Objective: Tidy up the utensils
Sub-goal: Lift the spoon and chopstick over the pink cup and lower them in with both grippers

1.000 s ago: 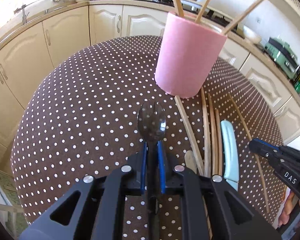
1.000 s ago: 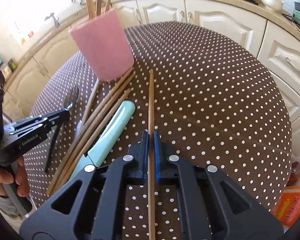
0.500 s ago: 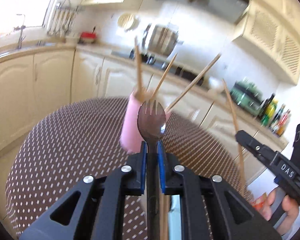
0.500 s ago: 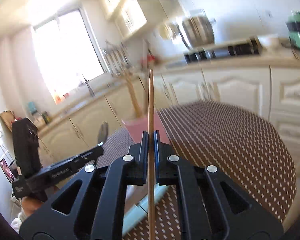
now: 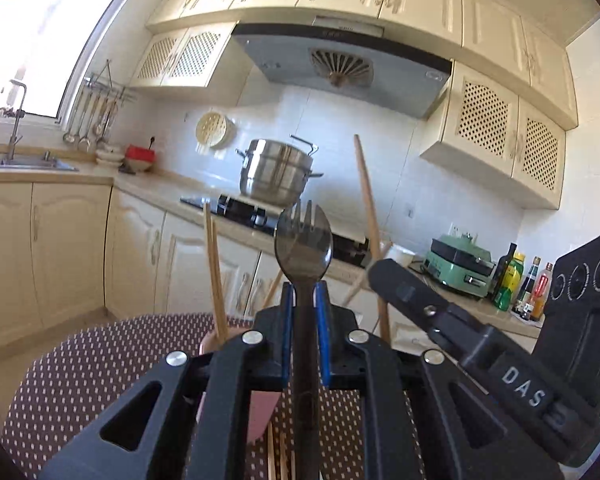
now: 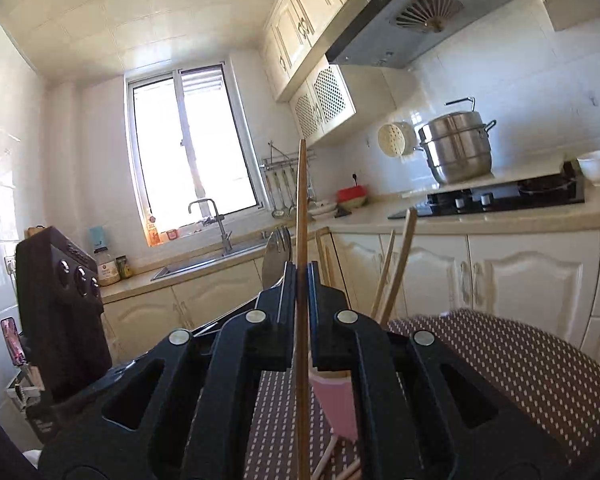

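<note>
My left gripper point(image 5: 303, 294) is shut on a dark spork point(image 5: 303, 246) whose tined head sticks up past the fingertips. My right gripper point(image 6: 302, 276) is shut on a long wooden chopstick point(image 6: 301, 208) that stands upright. In the left wrist view the right gripper point(image 5: 384, 272) comes in from the right with that chopstick point(image 5: 366, 192). The spork point(image 6: 275, 254) shows just left of my right fingers. The pink holder point(image 6: 336, 404) with chopsticks point(image 6: 400, 264) in it stands on the table below both grippers, mostly hidden behind them. Its chopsticks point(image 5: 214, 272) rise left of my left fingers.
The dotted brown tablecloth point(image 5: 100, 364) lies low in both views, with loose chopsticks point(image 6: 332, 464) on it. Behind are cream cabinets point(image 6: 520, 272), a hob with a steel pot point(image 5: 276, 172), a sink with a tap point(image 6: 216, 224) and bottles point(image 5: 512, 284) on the counter.
Both grippers have risen and tipped up from looking down at the table to looking level at the kitchen wall. The spork and the chopstick came up with them off the tablecloth.
</note>
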`<state>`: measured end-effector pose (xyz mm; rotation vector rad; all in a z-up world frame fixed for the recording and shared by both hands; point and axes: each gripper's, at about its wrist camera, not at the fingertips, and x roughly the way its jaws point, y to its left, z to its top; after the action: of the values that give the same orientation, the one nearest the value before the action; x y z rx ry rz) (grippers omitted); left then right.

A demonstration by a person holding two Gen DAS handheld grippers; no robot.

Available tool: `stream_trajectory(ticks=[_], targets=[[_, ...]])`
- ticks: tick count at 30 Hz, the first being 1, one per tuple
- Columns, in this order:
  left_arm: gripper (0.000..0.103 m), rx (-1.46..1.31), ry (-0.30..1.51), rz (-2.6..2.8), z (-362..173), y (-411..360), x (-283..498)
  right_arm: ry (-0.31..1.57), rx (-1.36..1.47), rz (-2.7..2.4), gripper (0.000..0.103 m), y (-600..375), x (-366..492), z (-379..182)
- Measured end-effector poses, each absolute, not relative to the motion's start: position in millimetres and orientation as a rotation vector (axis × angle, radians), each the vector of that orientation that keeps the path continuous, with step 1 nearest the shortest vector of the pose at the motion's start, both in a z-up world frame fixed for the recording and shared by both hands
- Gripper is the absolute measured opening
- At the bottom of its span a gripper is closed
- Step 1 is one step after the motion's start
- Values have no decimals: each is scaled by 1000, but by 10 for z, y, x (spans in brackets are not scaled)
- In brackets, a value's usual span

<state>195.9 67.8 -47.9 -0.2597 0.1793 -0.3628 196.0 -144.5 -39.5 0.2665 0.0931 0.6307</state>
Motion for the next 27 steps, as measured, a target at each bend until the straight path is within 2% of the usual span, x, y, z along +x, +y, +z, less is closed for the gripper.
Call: stream_trajectory(ticks=[7,17,27], targets=[[11,-284,111,-336,-390,739,2306,30,267,607,6,-1309,2383,-332],[11,-380,53,-282,-615,921,2671,-2,305,582,6,-1224,2811,-378],[11,-378,102,-290,-794,934,2797,-11,308,574,6,-1160,2909,-525]])
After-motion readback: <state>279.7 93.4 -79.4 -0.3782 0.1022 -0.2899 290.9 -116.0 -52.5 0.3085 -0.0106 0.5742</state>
